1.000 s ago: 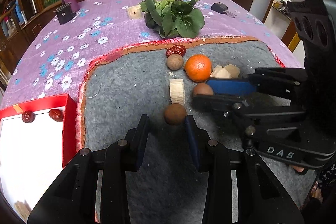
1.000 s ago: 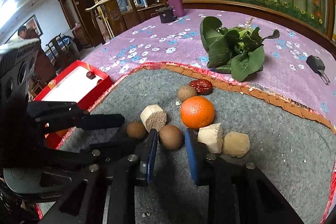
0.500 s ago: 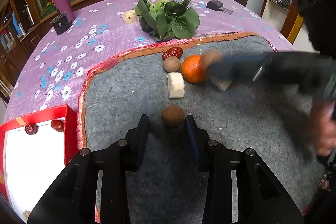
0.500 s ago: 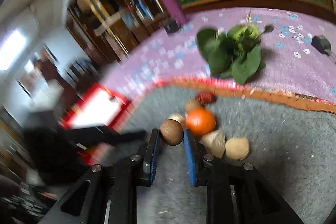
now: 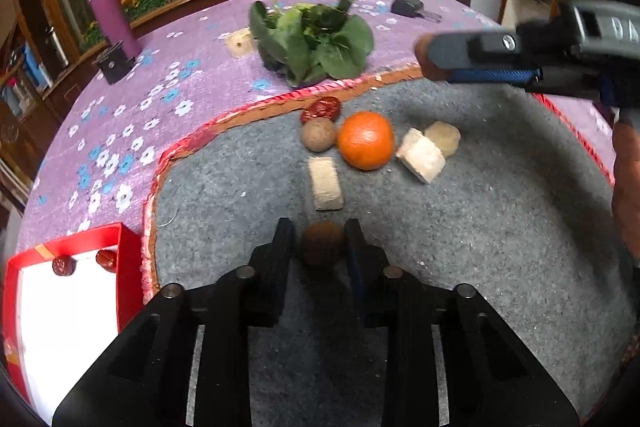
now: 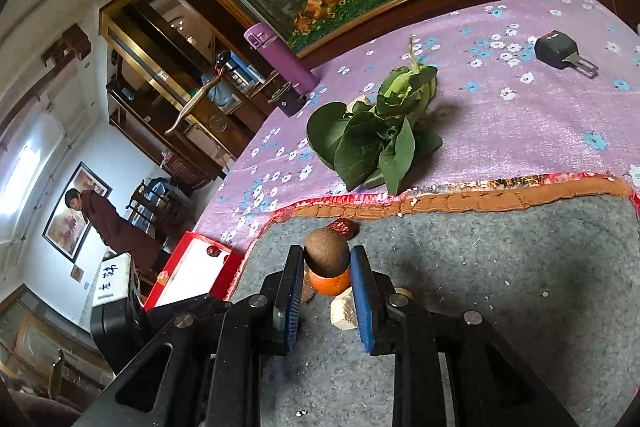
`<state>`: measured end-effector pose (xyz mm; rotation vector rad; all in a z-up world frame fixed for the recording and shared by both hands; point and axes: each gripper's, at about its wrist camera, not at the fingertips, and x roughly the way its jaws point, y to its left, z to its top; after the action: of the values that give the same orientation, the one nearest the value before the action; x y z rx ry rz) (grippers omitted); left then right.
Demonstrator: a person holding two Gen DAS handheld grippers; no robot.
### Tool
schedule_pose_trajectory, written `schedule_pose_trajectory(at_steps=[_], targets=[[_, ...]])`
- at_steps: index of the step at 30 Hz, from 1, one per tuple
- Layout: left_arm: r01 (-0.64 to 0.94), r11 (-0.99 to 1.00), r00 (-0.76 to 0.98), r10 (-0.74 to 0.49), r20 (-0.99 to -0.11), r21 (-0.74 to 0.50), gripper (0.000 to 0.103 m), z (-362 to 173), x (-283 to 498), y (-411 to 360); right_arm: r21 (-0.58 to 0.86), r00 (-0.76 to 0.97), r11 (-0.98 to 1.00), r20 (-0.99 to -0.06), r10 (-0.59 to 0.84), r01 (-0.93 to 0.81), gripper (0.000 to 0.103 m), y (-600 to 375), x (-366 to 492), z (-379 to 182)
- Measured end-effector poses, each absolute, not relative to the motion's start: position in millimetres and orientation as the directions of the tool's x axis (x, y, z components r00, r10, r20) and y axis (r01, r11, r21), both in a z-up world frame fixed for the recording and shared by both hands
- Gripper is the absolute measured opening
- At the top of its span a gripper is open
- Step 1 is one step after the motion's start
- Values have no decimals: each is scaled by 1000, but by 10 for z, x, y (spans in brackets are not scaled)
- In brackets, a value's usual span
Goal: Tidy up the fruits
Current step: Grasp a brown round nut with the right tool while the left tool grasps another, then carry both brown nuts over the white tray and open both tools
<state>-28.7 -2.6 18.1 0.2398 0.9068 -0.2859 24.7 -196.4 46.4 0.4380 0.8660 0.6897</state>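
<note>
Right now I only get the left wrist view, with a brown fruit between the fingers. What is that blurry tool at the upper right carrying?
Observer: The right wrist view shows it sharply: the right gripper has its fingers clamped on a round brown fruit, held clear of the grey mat.
Operator: Is anyone else in the room?
Observer: Yes, a person in brown clothes stands in the far room.
Operator: Anything beside the red box?
Observer: A white box with dark writing sits next to it.
</note>
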Motion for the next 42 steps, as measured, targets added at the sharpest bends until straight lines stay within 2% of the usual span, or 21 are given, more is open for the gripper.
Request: schedule_pose_trajectory(at_steps=[2, 17, 21, 25, 33, 42], targets=[[329, 943, 588, -157, -793, 57, 21, 216, -291, 22, 607, 457, 706, -544, 704, -365, 23, -1977, 253, 450], [220, 974, 671, -186, -718, -47, 21, 584, -876, 413, 569, 441, 717, -566, 697, -403, 23, -1785, 163, 352], [183, 983, 708, -156, -689, -34, 21, 739, -1144, 595, 570, 412, 701, -567, 713, -429, 23, -1605, 68, 360], [77, 997, 739, -64, -671, -11, 21, 865, -1381, 984, 550, 366, 682, -581, 727, -482, 23, -1235, -54, 430], [-127, 992, 721, 82, -688, -15, 21, 736, -1614, 1767, 512, 257, 602, -591, 765, -613, 22, -191, -308, 540], [-172, 985, 699, 118, -705, -5, 21, 550, -1623, 2055, 429, 217, 591, -654, 725, -683, 22, 645, -490, 412]])
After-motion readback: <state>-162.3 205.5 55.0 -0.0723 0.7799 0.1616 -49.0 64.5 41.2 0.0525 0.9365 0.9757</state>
